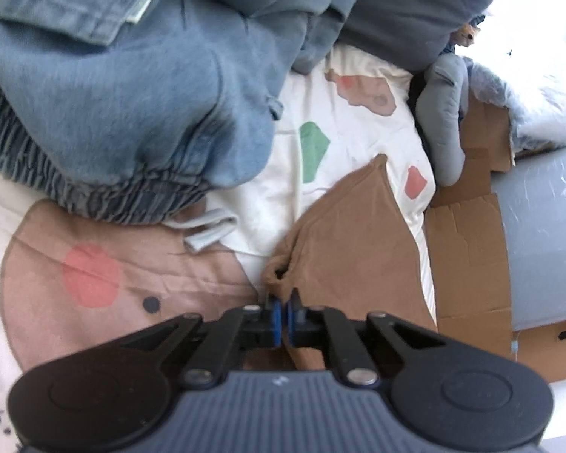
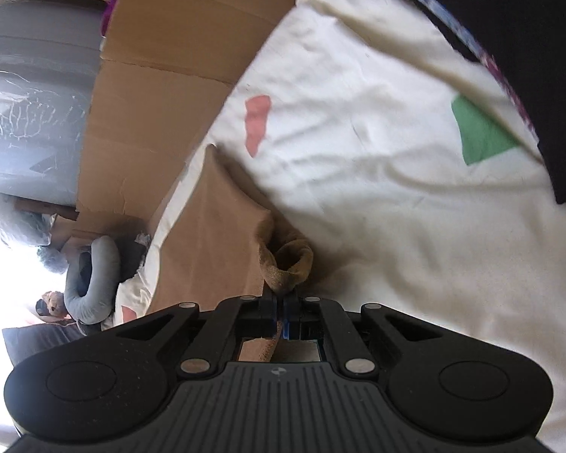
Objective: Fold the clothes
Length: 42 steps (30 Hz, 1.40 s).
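A brown garment (image 1: 354,249) lay on a patterned bedsheet (image 1: 343,143). The left gripper (image 1: 284,311) and right gripper (image 2: 283,300) each pinched 1 bunched edge. Folding seemed just begun; next, lifting both edges evenly.

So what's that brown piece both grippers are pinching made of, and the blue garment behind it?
Brown garment: looks like soft matte knit, perhaps fleece or jersey; fuzzy surface, rolled edge. Blue garment: likely washed denim; faded weave, stitched seams, gathered elastic waistband.

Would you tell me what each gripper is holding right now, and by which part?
Both hold the brown garment: the left gripper pinches a bunched edge, the right gripper another bunched, rolled edge.
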Motion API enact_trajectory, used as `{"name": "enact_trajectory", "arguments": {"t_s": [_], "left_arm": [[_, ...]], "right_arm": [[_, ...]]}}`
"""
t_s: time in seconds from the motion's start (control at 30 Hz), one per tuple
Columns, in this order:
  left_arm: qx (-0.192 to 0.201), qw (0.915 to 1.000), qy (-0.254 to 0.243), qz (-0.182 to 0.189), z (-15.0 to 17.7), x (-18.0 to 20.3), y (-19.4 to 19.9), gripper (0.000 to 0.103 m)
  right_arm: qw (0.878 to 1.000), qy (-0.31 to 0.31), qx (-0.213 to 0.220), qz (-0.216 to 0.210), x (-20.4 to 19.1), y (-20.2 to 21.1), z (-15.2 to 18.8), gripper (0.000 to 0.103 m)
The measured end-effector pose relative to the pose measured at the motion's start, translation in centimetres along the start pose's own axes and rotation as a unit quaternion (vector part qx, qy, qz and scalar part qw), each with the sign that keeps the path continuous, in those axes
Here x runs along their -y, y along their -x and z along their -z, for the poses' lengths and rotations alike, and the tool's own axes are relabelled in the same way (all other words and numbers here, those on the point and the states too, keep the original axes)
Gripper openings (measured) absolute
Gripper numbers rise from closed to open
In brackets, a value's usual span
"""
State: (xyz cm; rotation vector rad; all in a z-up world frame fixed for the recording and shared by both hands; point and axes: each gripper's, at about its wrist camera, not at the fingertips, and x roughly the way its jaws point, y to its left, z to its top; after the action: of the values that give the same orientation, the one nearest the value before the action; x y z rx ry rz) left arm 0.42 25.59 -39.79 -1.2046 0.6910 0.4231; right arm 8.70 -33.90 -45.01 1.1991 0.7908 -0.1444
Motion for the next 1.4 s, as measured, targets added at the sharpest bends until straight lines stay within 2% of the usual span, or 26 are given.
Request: {"name": "enact_trajectory", "arguments": {"t_s": [0.23,0.53,0.87,1.0,1.17,1.23,1.3,1.4], "left_arm": [[-0.011,0.9998,-0.014,-0.001,0.9,1.8,2.3,0.003],[-0.031,0.9993,-0.018,-0.01,3.5,1.4,4.1,0.003],[-0.055,0.9981,-0.014,-0.023,5.8,-0.3,4.7,0.003],[-0.059,0.9979,-0.006,-0.027,6.1,-0.9,4.3,0.003],[-0.06,0.9979,-0.009,-0.022,6.1,-0.6,4.0,0.003],[-0.059,0.998,-0.007,-0.021,6.1,-0.5,4.0,0.003],[-0.06,0.998,-0.011,-0.018,6.1,-0.2,4.0,0.003],[-0.058,0.998,-0.018,-0.014,6.2,0.1,3.9,0.003]], "right_arm": [[1.0,0.004,0.019,-0.002,-1.0,2.6,-0.8,0.001],[0.999,0.007,0.028,0.019,0.0,5.8,-0.9,0.001],[0.998,-0.003,0.03,0.06,3.3,8.0,-0.4,0.001],[0.996,-0.017,0.01,0.09,4.6,7.0,-0.3,0.001],[0.991,0.003,-0.008,0.134,3.9,6.4,-0.4,0.011],[0.986,0.016,-0.017,0.163,3.3,6.5,-0.6,0.024],[0.981,0.03,-0.028,0.192,2.6,6.9,-1.0,0.024],[0.979,0.053,-0.027,0.196,1.1,8.0,-2.2,0.025]]}}
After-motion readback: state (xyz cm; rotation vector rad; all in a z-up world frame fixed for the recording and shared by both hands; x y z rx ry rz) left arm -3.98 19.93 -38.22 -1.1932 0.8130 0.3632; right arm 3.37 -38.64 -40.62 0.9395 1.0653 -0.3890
